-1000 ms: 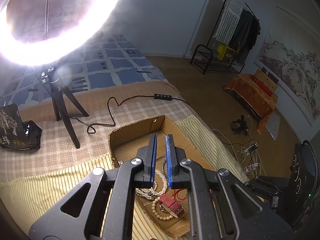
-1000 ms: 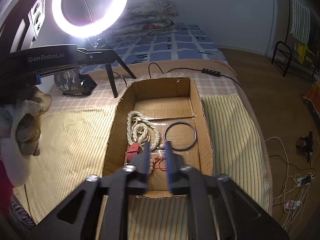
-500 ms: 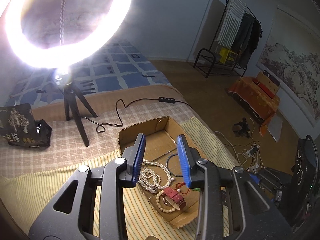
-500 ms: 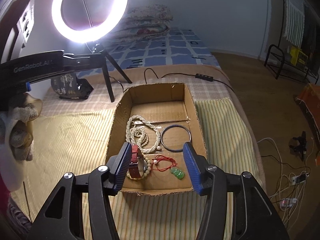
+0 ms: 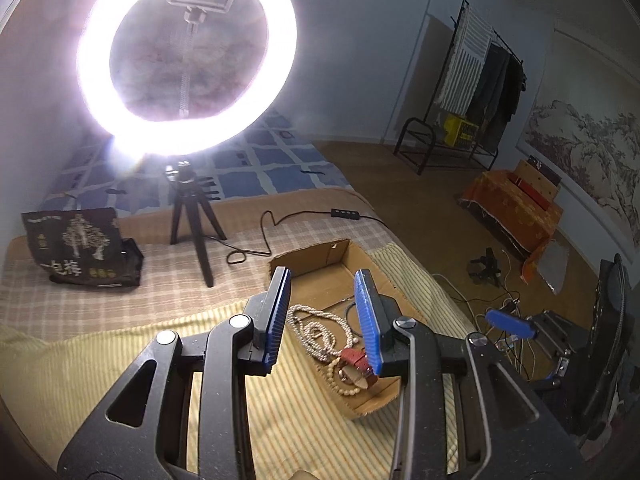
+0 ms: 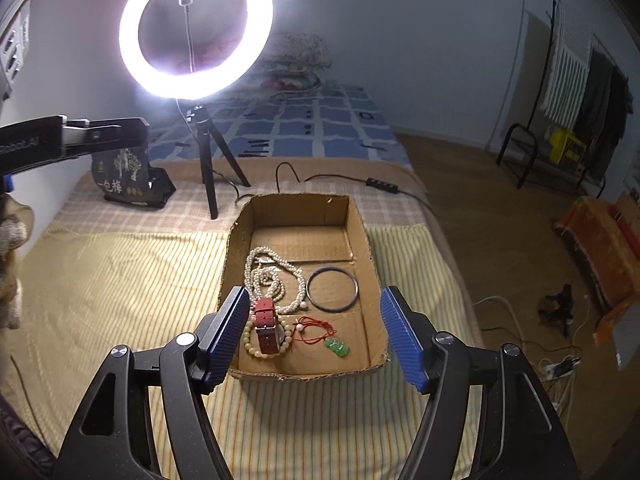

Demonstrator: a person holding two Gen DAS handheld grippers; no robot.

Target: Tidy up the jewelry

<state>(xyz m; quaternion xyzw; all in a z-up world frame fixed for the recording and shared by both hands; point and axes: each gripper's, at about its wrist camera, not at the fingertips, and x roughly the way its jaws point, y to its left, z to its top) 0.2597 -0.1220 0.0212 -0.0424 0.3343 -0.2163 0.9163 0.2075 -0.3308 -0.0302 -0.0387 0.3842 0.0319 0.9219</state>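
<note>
- Right gripper (image 6: 314,336): jaws wide apart and opening further, nothing pressed between the pads. It hangs above the near end of the cardboard box (image 6: 370,248), which shows framed between its fingers.
- Left gripper (image 5: 324,320): jaws partly apart, nothing gripped; the box (image 5: 380,276) lies beyond and below them.
- All the jewelry sits inside the box, in its nearer half. My reading: the box is the collecting place, which is why both grippers are empty over it.
- Just inside the right gripper's left-hand finger: red-strap watch (image 6: 266,324) lying across a beaded bracelet (image 6: 250,346).
- Between the jaws, further off: pearl necklace (image 6: 272,276) heaped in loops, touching the watch strap's far end.
- Toward the right-hand finger: dark bangle (image 6: 332,288) flat and apart from the pearls; nearer, a green pendant (image 6: 338,347) on a tangled red cord (image 6: 314,330).
- Pieces touch or overlap on the left side; likely the sorting is not finished.
- Ring light (image 6: 196,28) on its tripod stands past the box's far end, aimed to light the work.
</note>
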